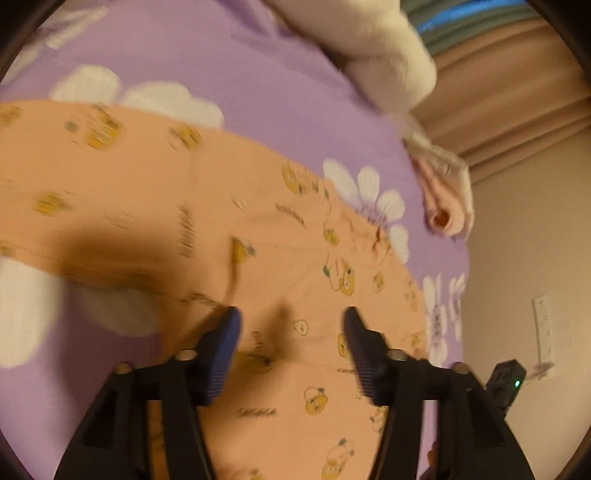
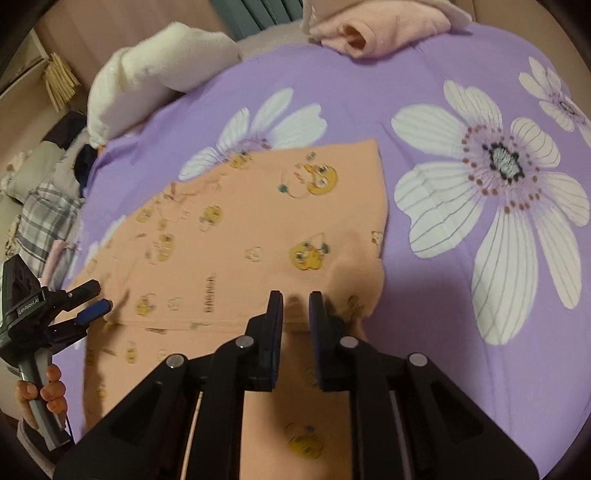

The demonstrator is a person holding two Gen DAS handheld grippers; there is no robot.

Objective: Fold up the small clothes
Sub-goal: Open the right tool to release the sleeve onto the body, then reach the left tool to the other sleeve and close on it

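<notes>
Peach garment [image 2: 258, 221] with yellow cartoon prints lies spread on the purple flowered bedsheet [image 2: 424, 96], mostly flat. One fold seems made: in the right wrist view an upper layer ends in a straight edge running across the cloth near the tongs, with more peach cloth showing below it. Judged from that, the folding is begun but not finished; the piece is still broad and wants at least one more fold, then stacking. Right gripper [image 2: 295, 299] stands at the near right corner of the upper layer, where the fabric humps up; jaws nearly shut with a narrow gap, and peach cloth shows in that gap, but whether the pads actually pinch it cannot be told. Left gripper [image 1: 291, 317] hovers over the cloth's middle with jaws well apart, nothing between them; cloth only lies underneath. The same tool shows at the left edge of the right wrist view, gripped by a hand [image 2: 40, 391], jaws spread, near the garment's left edge. Beyond: a pink folded garment [image 2: 369, 29] at the bed's far edge, a white plush bundle [image 2: 155, 70] beside it. Left wrist view is motion-blurred; garment's kind, sleeves or legs, not made out. Near end of the cloth is hidden beneath both tools.
</notes>
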